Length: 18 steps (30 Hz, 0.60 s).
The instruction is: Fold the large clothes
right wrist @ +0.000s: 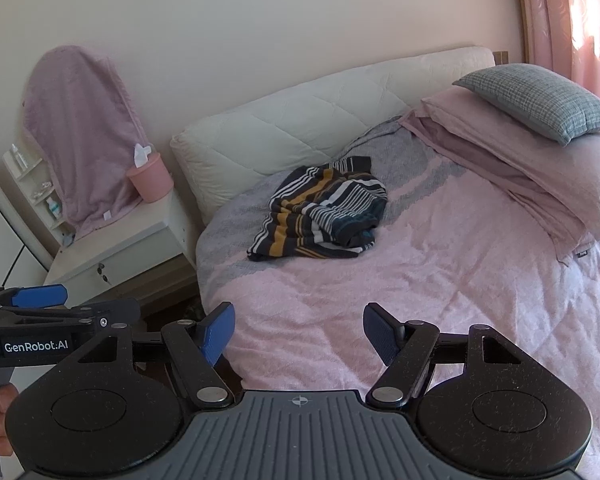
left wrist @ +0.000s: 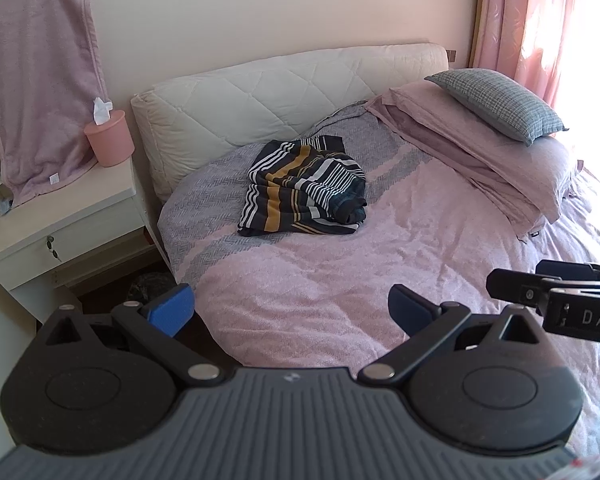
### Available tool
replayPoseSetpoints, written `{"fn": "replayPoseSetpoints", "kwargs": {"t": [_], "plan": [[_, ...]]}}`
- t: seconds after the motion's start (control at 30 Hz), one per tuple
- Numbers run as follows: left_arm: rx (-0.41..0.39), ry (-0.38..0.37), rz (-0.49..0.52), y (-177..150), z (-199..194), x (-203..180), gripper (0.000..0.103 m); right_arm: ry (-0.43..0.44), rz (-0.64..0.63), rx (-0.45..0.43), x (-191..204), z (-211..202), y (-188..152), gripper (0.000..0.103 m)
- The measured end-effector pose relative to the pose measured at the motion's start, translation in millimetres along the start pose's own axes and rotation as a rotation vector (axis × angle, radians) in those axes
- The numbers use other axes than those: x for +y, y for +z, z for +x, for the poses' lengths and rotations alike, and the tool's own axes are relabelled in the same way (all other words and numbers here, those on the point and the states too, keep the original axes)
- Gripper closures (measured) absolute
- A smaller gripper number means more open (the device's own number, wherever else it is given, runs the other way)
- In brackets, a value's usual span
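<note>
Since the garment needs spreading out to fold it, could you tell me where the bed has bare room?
The pink bedspread lies bare between the striped garment and both open grippers, left and right. The head end is crowded: the garment lies below the headboard cushion, with stacked pillows to its right.

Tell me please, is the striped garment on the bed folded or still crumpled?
Crumpled: the striped garment lies bunched in uneven folds on the bed.
</note>
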State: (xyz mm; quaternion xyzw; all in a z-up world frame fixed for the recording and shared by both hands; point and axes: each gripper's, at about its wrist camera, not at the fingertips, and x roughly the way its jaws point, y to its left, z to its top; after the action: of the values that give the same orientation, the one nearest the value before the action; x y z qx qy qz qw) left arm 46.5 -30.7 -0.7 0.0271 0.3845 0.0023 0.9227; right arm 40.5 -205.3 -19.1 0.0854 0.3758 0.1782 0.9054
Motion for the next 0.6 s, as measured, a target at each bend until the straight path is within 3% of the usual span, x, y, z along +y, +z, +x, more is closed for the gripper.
{"fn": "replayPoseSetpoints", "kwargs": {"t": [0.37,0.6], "plan": [[0.064,-0.026,0.014,13,50,15,0.001,-0.058,0.058,0.043,-13,45,13,0.035],[0.165,-0.054,0.044,38,125,40,0.001,-0.059,0.164,0.085,-24,115,32,0.035]]}}
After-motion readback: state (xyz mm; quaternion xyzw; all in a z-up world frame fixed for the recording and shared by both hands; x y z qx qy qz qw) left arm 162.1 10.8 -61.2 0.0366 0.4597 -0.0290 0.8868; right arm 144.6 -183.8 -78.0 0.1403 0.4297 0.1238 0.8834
